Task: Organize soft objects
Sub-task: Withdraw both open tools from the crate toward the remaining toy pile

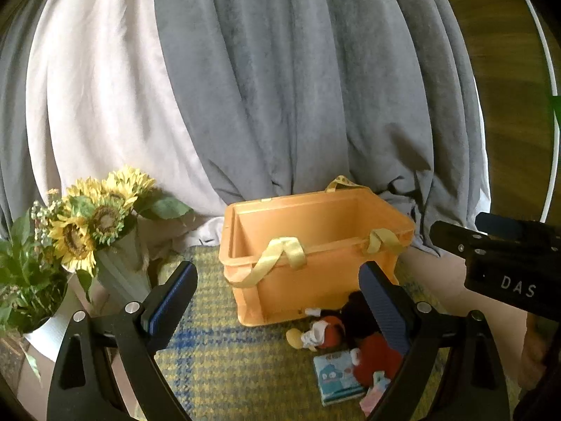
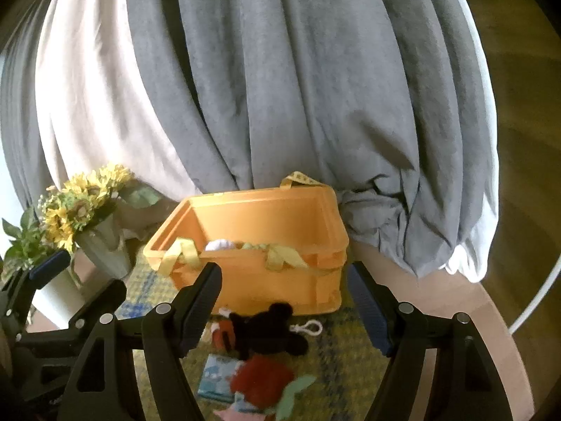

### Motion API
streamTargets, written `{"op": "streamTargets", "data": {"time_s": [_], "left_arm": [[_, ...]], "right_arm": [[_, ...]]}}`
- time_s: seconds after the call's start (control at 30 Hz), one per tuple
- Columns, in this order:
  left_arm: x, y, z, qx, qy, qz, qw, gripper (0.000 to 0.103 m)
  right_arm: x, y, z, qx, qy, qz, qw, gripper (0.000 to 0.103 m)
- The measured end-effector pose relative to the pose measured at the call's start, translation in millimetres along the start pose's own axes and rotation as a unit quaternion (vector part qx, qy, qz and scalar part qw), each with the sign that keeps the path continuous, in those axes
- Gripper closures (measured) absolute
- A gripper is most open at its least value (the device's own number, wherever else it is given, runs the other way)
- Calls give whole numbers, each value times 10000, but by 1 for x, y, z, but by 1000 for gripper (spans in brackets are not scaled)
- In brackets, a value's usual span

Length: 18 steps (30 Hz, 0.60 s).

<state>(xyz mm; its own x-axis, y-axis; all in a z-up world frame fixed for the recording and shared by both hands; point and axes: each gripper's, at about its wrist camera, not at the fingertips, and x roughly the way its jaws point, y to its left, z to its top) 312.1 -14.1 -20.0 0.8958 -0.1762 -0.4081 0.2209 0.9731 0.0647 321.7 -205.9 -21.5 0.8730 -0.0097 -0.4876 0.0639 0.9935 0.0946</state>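
Basically, big grey curtain (image 2: 280,87) hangs behind everything. Orange bin (image 2: 273,280) sits open-topped on the checked mat (image 1: 228,361), w/ yellow strap handles flopped over the rim, prob so soft stuff just drops in; something white is already inside. Left gripper (image 1: 277,301) and right gripper (image 2: 285,301) both gape wide, nothing between the jaws. Black mouse plush (image 2: 270,333) lies in front of the bin, red plush (image 2: 263,375) just nearer, limp and floppy.

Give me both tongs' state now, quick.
Left tongs: open, holding nothing.
Right tongs: open, holding nothing.
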Motion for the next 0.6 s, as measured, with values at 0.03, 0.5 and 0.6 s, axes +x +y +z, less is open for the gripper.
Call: {"op": "streamTargets", "data": {"time_s": [0.03, 0.5, 0.6], "left_arm": [[-2, 1, -2, 0, 18, 1, 10000, 9], [-33, -23, -35, -112, 364, 369, 9986, 9], [-40, -34, -44, -202, 428, 471, 9978, 9]], "right_arm": [[-3, 1, -3, 30, 17, -1, 10000, 29], [-29, -12, -36, -20, 157, 235, 9996, 29], [-30, -20, -41, -85, 234, 441, 9987, 29]]}}
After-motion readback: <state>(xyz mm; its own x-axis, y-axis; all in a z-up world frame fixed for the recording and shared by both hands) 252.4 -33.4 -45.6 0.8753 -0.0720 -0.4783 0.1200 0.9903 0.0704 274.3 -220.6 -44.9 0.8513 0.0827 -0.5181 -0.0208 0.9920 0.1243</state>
